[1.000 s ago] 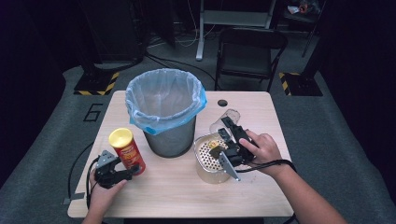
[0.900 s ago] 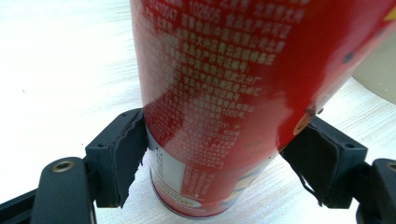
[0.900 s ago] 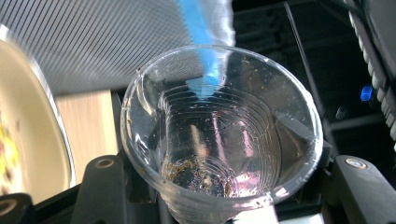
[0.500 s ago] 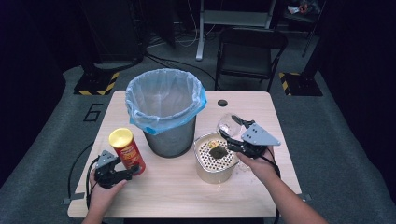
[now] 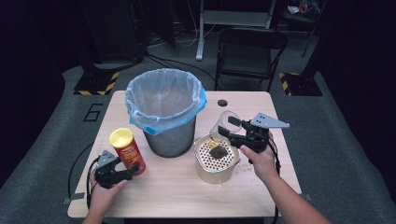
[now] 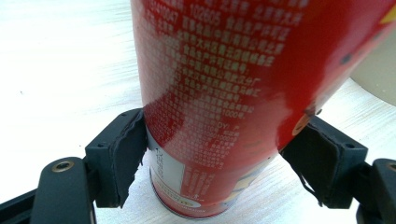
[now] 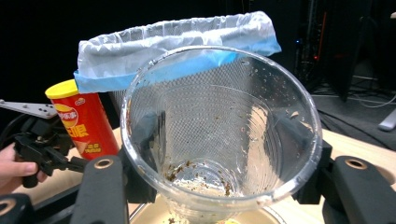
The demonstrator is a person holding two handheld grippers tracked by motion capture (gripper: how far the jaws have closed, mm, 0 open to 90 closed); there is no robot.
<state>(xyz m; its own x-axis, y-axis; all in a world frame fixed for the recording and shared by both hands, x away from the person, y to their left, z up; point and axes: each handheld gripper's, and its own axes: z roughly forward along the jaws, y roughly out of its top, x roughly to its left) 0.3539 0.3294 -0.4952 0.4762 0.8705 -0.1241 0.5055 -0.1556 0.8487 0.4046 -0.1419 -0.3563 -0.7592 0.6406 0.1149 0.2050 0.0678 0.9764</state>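
1. Right tool (image 5: 227, 127) is clamped on the clear plastic cup (image 7: 219, 126), tipped above the perforated strainer (image 5: 214, 158).
2. Done: dark residue (image 5: 217, 152) lies on the strainer; the cup is nearly empty.
3. Left tool (image 5: 133, 171) clamps the upright red chip can (image 5: 127, 150) on the desk (image 5: 177, 196).
4. Remaining, by judgement: disposal into the lined trash bin (image 5: 166, 109).

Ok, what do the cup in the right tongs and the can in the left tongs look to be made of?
The cup looks like thin clear plastic: see-through, ribbed wall, brown residue inside. The can has a glossy red printed wall with a yellow lid, likely cardboard or metal; the sheen alone leaves that open.
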